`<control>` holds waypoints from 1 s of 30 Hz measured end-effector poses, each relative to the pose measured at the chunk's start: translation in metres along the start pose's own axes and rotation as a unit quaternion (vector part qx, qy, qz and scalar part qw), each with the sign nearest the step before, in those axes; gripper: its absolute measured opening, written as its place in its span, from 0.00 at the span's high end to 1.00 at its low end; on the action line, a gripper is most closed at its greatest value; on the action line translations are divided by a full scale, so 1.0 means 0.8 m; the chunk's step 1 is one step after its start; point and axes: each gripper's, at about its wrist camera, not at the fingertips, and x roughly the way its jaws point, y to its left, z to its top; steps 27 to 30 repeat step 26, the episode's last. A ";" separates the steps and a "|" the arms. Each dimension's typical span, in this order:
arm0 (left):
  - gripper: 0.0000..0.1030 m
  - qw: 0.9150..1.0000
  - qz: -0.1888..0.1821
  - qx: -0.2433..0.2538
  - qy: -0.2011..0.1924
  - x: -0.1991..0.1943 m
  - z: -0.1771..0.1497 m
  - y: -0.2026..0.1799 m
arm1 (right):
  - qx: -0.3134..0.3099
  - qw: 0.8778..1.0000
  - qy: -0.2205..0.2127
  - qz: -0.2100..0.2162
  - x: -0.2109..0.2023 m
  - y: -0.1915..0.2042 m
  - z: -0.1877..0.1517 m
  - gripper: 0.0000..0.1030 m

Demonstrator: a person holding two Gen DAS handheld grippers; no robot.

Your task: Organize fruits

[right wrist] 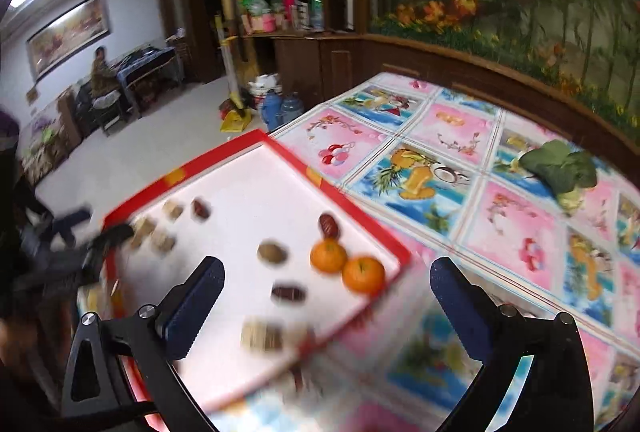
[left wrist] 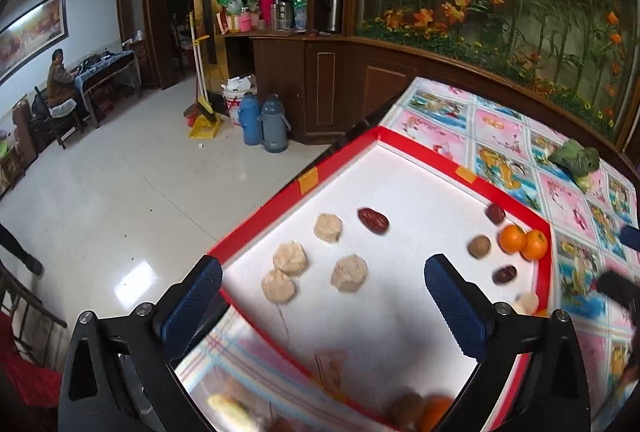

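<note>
A white tray with a red rim (left wrist: 280,200) lies on the patterned tablecloth. On it are several beige lumps (left wrist: 349,274), three dark red dates (left wrist: 373,220), a brown nut (left wrist: 479,246) and two tangerines (left wrist: 512,238) in the far right corner. My left gripper (left wrist: 323,262) hangs open over the tray's left half, nothing between its blue pads. In the right wrist view the tray rim (right wrist: 360,216) and the tangerines (right wrist: 364,274) are blurred. My right gripper (right wrist: 326,264) stands open above the tray's right corner, holding nothing. More blurred fruit (left wrist: 434,412) shows at the bottom edge.
A green leafy vegetable (right wrist: 560,163) lies on the tablecloth (right wrist: 500,216) far right. A wooden cabinet with a glass flower panel (left wrist: 500,11) runs behind the table. Two thermos flasks (left wrist: 272,129) stand on the tiled floor. A person (left wrist: 60,79) sits at a far table.
</note>
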 end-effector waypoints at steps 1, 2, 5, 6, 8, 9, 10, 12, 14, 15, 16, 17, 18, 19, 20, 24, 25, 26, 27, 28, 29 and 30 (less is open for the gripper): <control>0.01 1.000 0.001 0.005 0.003 -0.005 -0.002 -0.005 | -0.017 1.000 0.003 0.001 -0.014 0.006 -0.011 0.00; 0.01 1.000 0.001 0.008 0.002 -0.010 -0.006 -0.010 | -0.034 0.999 0.005 0.002 -0.027 0.012 -0.022 0.00; 0.01 1.000 -0.004 0.012 0.004 -0.026 -0.013 -0.021 | -0.066 0.998 0.009 -0.002 -0.051 0.030 -0.046 0.00; 0.01 1.000 -0.013 0.014 0.006 -0.031 -0.016 -0.025 | -0.069 0.998 0.010 -0.003 -0.054 0.035 -0.050 0.00; 0.01 1.000 -0.016 0.015 0.006 -0.042 -0.019 -0.027 | -0.076 0.997 0.010 0.000 -0.068 0.043 -0.063 0.00; 0.01 1.000 -0.016 0.015 0.006 -0.049 -0.020 -0.028 | -0.077 0.997 0.010 0.001 -0.071 0.044 -0.066 0.00; 0.01 1.000 -0.018 0.015 0.005 -0.055 -0.022 -0.028 | -0.080 0.997 0.010 0.003 -0.075 0.047 -0.070 0.00; 0.01 1.000 -0.022 0.016 0.007 -0.065 -0.026 -0.030 | -0.085 0.996 0.010 0.002 -0.080 0.051 -0.074 0.00; 0.01 1.000 -0.023 0.016 0.007 -0.074 -0.028 -0.030 | -0.092 0.996 0.012 0.002 -0.085 0.054 -0.079 0.00; 0.01 1.000 -0.023 0.016 0.007 -0.077 -0.029 -0.031 | -0.095 0.995 0.012 0.001 -0.087 0.056 -0.081 0.00; 0.01 1.000 -0.024 0.017 0.007 -0.080 -0.030 -0.031 | -0.096 0.995 0.012 -0.001 -0.089 0.056 -0.083 0.00; 0.01 1.000 -0.025 0.018 0.007 -0.082 -0.031 -0.031 | -0.096 0.995 0.011 -0.003 -0.089 0.055 -0.083 0.00; 0.01 1.000 -0.025 0.018 0.005 -0.086 -0.032 -0.030 | -0.094 0.996 0.009 -0.006 -0.090 0.056 -0.083 0.00; 0.01 1.000 -0.025 0.016 0.003 -0.088 -0.032 -0.030 | -0.088 0.996 0.006 -0.009 -0.092 0.055 -0.083 0.00; 0.01 1.000 -0.028 0.013 0.001 -0.091 -0.032 -0.029 | -0.083 0.996 0.004 -0.011 -0.093 0.054 -0.083 0.00; 0.01 1.000 -0.021 0.011 -0.009 -0.097 -0.036 -0.030 | -0.036 0.999 -0.014 -0.026 -0.095 0.044 -0.076 0.00; 0.01 1.000 -0.023 0.013 -0.009 -0.098 -0.037 -0.030 | -0.028 0.999 -0.015 -0.028 -0.095 0.043 -0.074 0.00; 0.01 1.000 -0.025 0.014 -0.010 -0.099 -0.038 -0.030 | -0.022 0.999 -0.015 -0.029 -0.093 0.041 -0.072 0.00; 0.01 1.000 -0.025 0.014 -0.010 -0.099 -0.038 -0.030 | -0.022 0.999 -0.015 -0.029 -0.093 0.041 -0.072 0.00; 0.01 1.000 -0.025 0.014 -0.010 -0.099 -0.038 -0.030 | -0.022 0.999 -0.015 -0.029 -0.093 0.041 -0.072 0.00; 0.01 1.000 -0.025 0.014 -0.010 -0.099 -0.038 -0.030 | -0.022 0.999 -0.015 -0.029 -0.093 0.041 -0.072 0.00; 0.01 1.000 -0.025 0.014 -0.010 -0.099 -0.038 -0.030 | -0.022 0.999 -0.015 -0.029 -0.093 0.041 -0.072 0.00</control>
